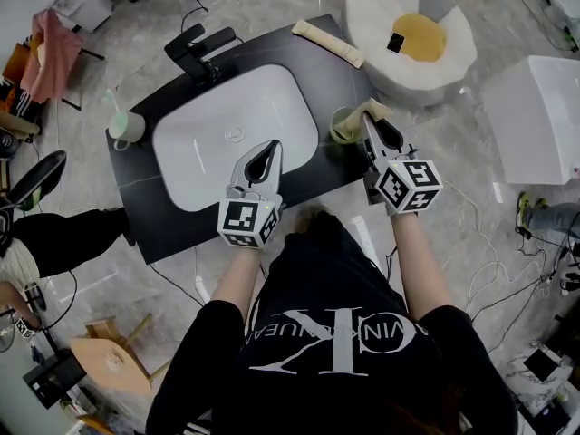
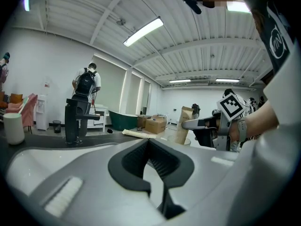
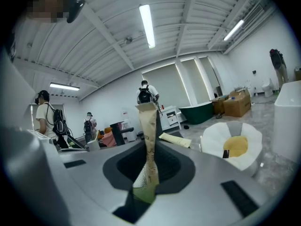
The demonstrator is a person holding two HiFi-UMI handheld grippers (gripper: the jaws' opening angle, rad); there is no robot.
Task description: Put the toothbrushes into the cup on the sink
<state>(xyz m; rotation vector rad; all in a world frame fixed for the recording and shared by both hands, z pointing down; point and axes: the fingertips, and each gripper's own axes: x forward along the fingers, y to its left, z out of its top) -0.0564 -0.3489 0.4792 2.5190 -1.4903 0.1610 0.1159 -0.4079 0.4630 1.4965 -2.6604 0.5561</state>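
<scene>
- Head view only: green cup (image 1: 340, 127) stands on the black bench (image 1: 149, 208), just right of the white sink basin (image 1: 204, 148). The right gripper view does not show this cup.
- Right hand-held gripper (image 1: 369, 119) is clamped narrow on a paper-wrapped toothbrush (image 1: 374, 108). The wrapper is at the green cup's rim and its lower end looks to be inside.
- Right gripper view: the wrapped toothbrush (image 3: 149, 126) stands upright between the jaws of the right hand-held gripper (image 3: 147, 149), pads pressing on it. Its green-tinted bottom end is below the pads.
- Left gripper view: side look at the same wrapped toothbrush (image 2: 183, 122), upright, gripped near its top.
- Left hand-held gripper (image 1: 271, 147) hovers over the sink basin. Its own view shows the jaws of the left hand-held gripper (image 2: 148, 142) together with nothing between them.
- Second wrapped toothbrush (image 1: 327, 43) lies flat on the bench's far edge, well apart from both cups.
- White cup (image 1: 128, 127) stands left of the basin on the bench and holds one pale toothbrush (image 1: 111, 103).
- Black faucet (image 1: 194, 53) stands behind the basin.
- Round white seat (image 1: 453, 57) sits on the floor beyond the bench, with a yellow cushion inside.
</scene>
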